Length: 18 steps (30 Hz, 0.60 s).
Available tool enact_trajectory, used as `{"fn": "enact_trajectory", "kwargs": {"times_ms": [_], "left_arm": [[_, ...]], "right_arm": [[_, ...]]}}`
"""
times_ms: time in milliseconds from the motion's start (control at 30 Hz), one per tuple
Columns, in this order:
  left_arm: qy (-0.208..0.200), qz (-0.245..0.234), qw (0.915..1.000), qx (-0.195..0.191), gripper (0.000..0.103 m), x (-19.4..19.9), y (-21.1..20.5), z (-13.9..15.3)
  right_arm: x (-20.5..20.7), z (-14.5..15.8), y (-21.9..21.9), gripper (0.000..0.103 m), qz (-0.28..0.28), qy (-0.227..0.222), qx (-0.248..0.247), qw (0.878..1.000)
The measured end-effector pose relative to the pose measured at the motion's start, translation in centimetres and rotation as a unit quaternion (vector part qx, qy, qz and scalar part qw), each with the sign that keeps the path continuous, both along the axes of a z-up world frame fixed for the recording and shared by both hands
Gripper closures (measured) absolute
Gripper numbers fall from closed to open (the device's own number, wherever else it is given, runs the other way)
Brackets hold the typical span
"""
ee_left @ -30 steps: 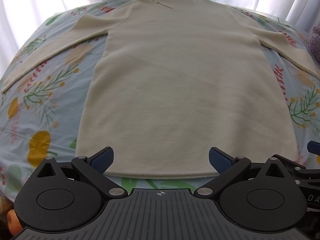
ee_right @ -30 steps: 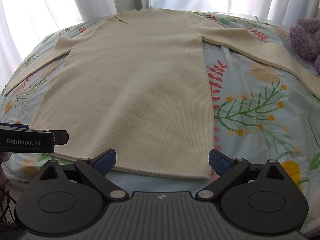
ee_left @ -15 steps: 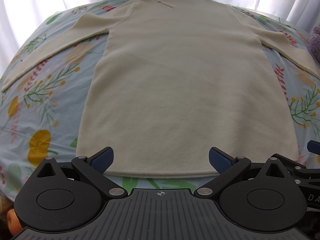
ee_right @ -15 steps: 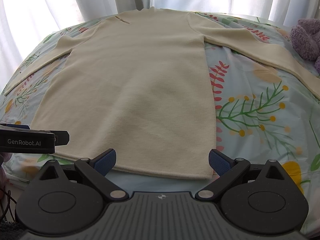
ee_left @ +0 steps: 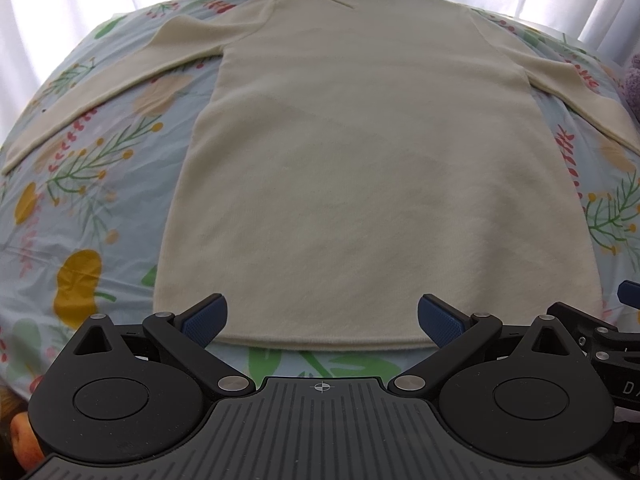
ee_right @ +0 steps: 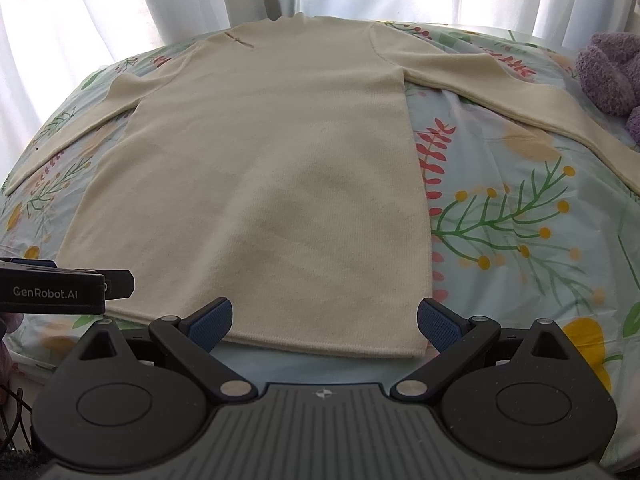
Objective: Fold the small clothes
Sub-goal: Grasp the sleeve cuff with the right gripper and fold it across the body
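Left wrist view: left claw [ee_left: 322, 318] and right claw [ee_right: 324, 320], both spread, hover at the hem of the soft, limp sweater [ee_left: 372, 168]; pinch its corners.

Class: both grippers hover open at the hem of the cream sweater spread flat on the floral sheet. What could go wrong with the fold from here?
1. The left gripper and right gripper could pinch the floral sheet along with the sweater hem.
2. Both sleeves lie spread outward, so folding the body first may leave them trailing.
3. The right sleeve ends near the purple plush and could snag it.
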<state>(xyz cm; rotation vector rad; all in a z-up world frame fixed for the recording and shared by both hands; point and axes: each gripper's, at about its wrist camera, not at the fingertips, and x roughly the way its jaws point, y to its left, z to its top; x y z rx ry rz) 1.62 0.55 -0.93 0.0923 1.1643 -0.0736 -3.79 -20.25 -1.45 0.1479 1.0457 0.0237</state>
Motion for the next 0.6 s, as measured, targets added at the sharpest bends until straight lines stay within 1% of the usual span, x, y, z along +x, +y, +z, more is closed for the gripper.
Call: {"fn": "enact_trajectory", "kwargs": {"times_ms": [67,167,200,267,300,367,433,500,533,567,600], "left_arm": [[0.001,-0.001,1.0000,0.000,0.000,0.0,0.0,0.0],[0.000,-0.003,1.0000,-0.005,0.000,0.2,-0.1,0.0],[-0.001,-0.003,1.0000,-0.009,0.000,0.3,-0.1,-0.1],[-0.001,-0.002,0.9998,-0.021,0.000,0.7,0.1,-0.1],[-0.001,-0.001,0.9997,-0.026,0.000,0.9,0.2,-0.1],[-0.002,0.000,0.9995,-0.032,0.000,1.5,0.3,-0.3],[-0.005,0.006,0.9994,-0.033,0.000,2.4,0.4,-0.5],[-0.010,0.016,0.9992,-0.034,0.000,3.3,0.6,-0.6],[-0.012,0.023,0.9990,-0.035,0.000,3.9,0.8,-0.7],[-0.014,0.031,0.9987,-0.038,0.000,4.4,0.9,-0.9],[-0.014,0.041,0.9982,-0.041,0.000,4.9,1.1,-1.1]], "right_arm": [[0.0,-0.1,-0.2,0.004,0.001,-0.003,0.007,1.000],[0.0,-0.3,-1.4,0.004,-0.009,-0.022,0.057,0.998],[0.0,-0.4,-2.2,0.004,-0.016,-0.036,0.081,0.996],[0.2,-0.3,-4.5,0.004,-0.044,-0.083,0.128,0.987],[0.4,-0.3,-5.9,0.004,-0.063,-0.110,0.149,0.981],[1.0,0.1,-9.6,0.004,-0.132,-0.156,0.170,0.964],[1.7,0.3,-13.7,0.004,-0.197,-0.192,0.170,0.946],[2.4,0.1,-17.9,0.004,-0.258,-0.211,0.164,0.928],[2.6,-0.2,-19.9,0.004,-0.285,-0.220,0.164,0.918],[2.7,-0.6,-21.9,0.006,-0.314,-0.228,0.172,0.906],[2.6,-1.2,-24.0,0.009,-0.347,-0.234,0.185,0.889]]}}
